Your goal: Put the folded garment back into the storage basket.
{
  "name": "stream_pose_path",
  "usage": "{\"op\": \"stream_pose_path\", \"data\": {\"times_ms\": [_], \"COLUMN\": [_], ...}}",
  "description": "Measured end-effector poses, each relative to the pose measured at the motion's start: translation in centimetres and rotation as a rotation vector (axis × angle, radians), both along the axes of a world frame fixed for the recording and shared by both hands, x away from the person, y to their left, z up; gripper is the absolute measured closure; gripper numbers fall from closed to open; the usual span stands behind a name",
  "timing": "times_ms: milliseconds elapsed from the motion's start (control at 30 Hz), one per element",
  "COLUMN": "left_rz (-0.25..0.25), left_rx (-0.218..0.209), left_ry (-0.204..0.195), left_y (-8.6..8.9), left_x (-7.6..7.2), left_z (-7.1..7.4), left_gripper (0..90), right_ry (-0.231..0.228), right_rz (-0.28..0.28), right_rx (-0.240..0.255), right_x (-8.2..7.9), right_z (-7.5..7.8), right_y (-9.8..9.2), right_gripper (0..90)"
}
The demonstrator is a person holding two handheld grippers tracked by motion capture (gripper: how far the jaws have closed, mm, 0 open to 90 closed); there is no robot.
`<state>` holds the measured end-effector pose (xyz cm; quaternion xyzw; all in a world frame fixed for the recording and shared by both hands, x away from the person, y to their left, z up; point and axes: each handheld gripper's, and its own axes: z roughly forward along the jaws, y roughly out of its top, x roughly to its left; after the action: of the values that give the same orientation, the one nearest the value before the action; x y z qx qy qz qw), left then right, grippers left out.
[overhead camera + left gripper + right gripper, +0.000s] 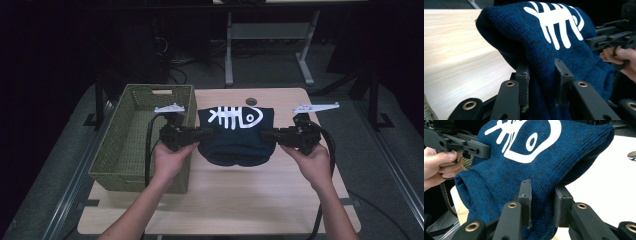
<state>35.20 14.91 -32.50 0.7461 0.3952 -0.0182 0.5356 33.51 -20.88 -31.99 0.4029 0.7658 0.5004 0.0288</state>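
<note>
The left gripper [202,134] is clamped on the left edge of a folded dark blue knit garment [236,136]. In the left gripper view, its two black jaws stand on either side of a fold of the blue knit [541,82], with cloth filling the gap and the pads pressing on it. The right gripper [267,135] grips the opposite, right edge in the same way. In the right gripper view the fabric [541,195] sits pinched between the two jaws.

The garment hangs between the two grippers, spanning the gap from one to the other. Its lower part sags below the line of the jaws, and it appears to be carried clear of the wooden table [220,210] beneath. A white fish-skeleton print [235,116] lies on the upper face of the garment, on the far side of the grippers from the person.

The left hand [169,161] holds the left gripper from below and the right hand [314,162] holds the right gripper likewise. Both forearms come in from the near edge.

A green woven basket [125,145] stands on the table just to the outside of the left gripper, behind and beside the left hand. The grey plate of the left gripper [170,108] shows against the basket's inner wall. A cable [148,150] trails from the left gripper down across the basket's near side.
</note>
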Motion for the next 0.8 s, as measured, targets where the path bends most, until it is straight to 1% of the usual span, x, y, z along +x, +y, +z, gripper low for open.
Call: {"op": "stream_pose_path", "data": {"times_ms": [100, 133, 233, 300, 333, 367, 400, 467, 500, 600, 633, 667, 700, 800], "left_rz": [-0.005, -0.002, -0.001, -0.005, -0.005, -0.003, 0.0, 0.002, 0.015, 0.016, 0.023, 0.023, 0.029, 0.033], "left_rx": [-0.029, -0.043, -0.047, -0.056, -0.056, -0.073, -0.077, -0.078, -0.078, -0.077, -0.08, -0.08, -0.08, -0.077], "left_ry": [0.006, 0.012, 0.015, 0.024, 0.024, 0.045, 0.047, 0.049, 0.052, 0.051, 0.055, 0.055, 0.055, 0.055], "left_y": [0.9, 1.4, 2.0, 2.8, 2.8, 3.4, 3.7, 4.0, 4.4, 4.9, 5.4, 5.4, 5.8, 6.2], "left_x": [0.2, 0.3, 0.4, 0.6, 0.6, 0.8, 0.9, 1.0, 1.0, 1.1, 1.0, 1.0, 1.0, 1.0], "left_z": [0.2, 0.3, 0.4, 0.4, 0.4, 0.3, 0.3, 0.3, 0.3, 0.4, 0.4, 0.4, 0.5, 0.6], "left_gripper": [69.9, 69.9, 69.9, 69.9, 69.9, 69.9, 69.9, 69.9, 69.9, 69.9, 69.9, 69.9, 69.9, 69.8], "right_ry": [-0.009, -0.011, -0.013, -0.02, -0.021, -0.024, -0.022, -0.024, -0.028, -0.032, -0.038, -0.035, -0.033, -0.037], "right_rz": [0.006, 0.007, 0.011, 0.018, 0.019, 0.022, 0.026, 0.032, 0.034, 0.042, 0.045, 0.049, 0.05, 0.053], "right_rx": [0.001, 0.001, -0.001, -0.009, -0.013, -0.013, -0.011, -0.018, -0.027, -0.035, -0.033, -0.035, -0.038, -0.039], "right_x": [0.3, 0.3, 0.5, 0.8, 0.9, 1.0, 1.0, 1.1, 1.3, 1.6, 1.7, 1.7, 1.8, 1.9], "right_z": [0.2, 0.3, 0.4, 0.5, 0.6, 0.6, 0.6, 0.7, 0.8, 1.0, 1.0, 1.0, 1.1, 1.1], "right_y": [0.7, 1.0, 1.5, 2.2, 2.5, 2.7, 2.9, 3.2, 3.9, 4.6, 4.9, 5.1, 5.4, 5.8], "right_gripper": [71.6, 71.6, 71.6, 71.6, 71.6, 71.6, 71.6, 71.6, 71.6, 71.6, 71.6, 71.6, 71.6, 71.6]}}
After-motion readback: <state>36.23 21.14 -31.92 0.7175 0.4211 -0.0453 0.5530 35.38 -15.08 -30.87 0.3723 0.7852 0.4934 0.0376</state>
